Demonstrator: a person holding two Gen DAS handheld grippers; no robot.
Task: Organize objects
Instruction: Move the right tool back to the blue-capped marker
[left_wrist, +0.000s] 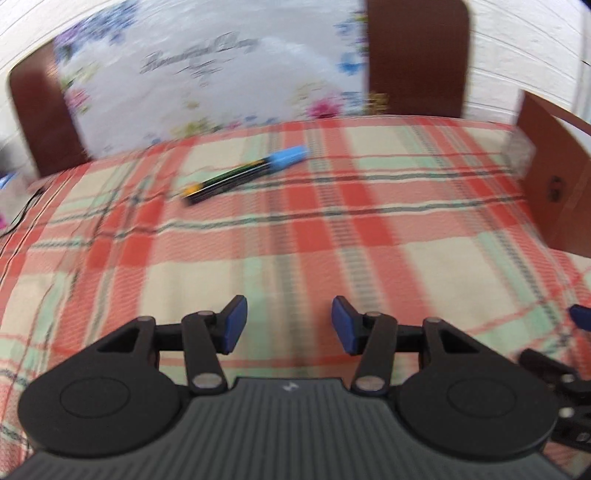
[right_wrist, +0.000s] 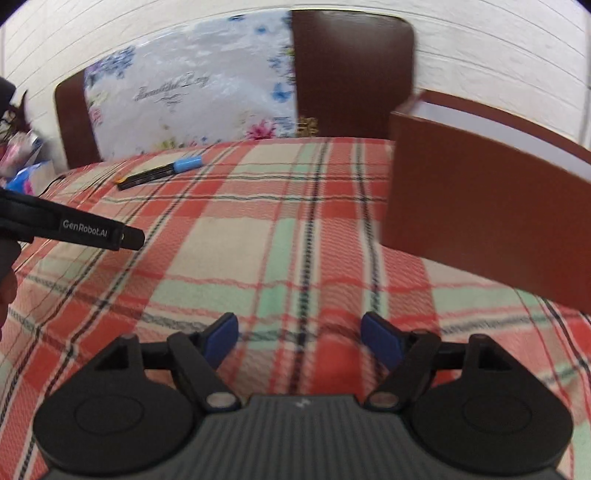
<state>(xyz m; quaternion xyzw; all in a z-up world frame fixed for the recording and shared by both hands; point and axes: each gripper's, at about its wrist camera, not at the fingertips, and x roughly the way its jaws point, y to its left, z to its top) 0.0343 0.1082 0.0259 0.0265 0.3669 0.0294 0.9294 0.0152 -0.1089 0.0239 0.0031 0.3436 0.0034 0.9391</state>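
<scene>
A checked cloth (right_wrist: 258, 236) in red, cream and green covers the table. Behind it stands a dark brown headboard (right_wrist: 351, 74) with a flowery white sheet (right_wrist: 192, 96) hung over it. The wall (right_wrist: 498, 55) is white.

1. Both views bright, even daylight; no hard shadows on the plaid cloth (left_wrist: 295, 229).
2. Motion blur throughout: plaid lines smeared, worst in the left wrist view. The script on the floral fabric (left_wrist: 207, 62) is unreadable there.
3. Marker (left_wrist: 245, 173) soft-edged in both views.
4. White wall (right_wrist: 498, 55) close to blown out at the far right.
5. Strong fisheye: the far edge of the cloth bows, dark vignette in the corners.
6. Near gripper bodies sharper than the background.
</scene>
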